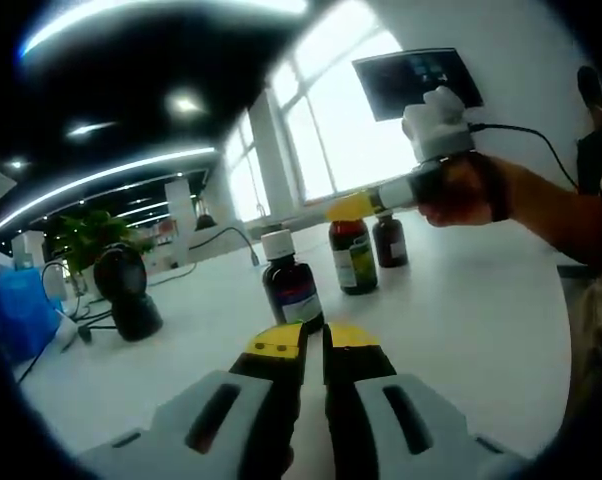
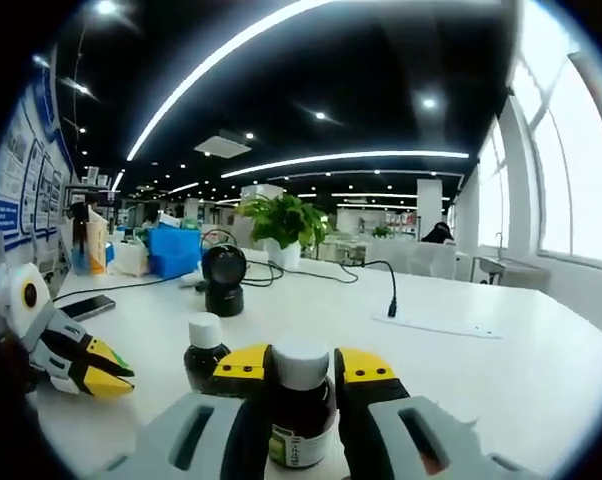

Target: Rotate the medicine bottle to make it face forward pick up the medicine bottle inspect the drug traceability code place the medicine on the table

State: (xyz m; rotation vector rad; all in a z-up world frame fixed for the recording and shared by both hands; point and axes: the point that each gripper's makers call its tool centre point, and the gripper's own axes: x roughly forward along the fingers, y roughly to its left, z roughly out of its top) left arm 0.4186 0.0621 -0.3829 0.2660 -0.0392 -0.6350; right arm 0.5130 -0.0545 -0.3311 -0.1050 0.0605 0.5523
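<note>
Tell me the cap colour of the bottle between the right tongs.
White cap, clearest in the right gripper view.

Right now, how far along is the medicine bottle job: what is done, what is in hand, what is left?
Done: nothing clearly; I cannot tell whether the label faces forward. In hand: the right gripper has its fingers closed on the medicine bottle, which looks to be standing on the table. The left gripper is shut and empty. Left: lifting, checking the traceability code, setting it down.
</note>
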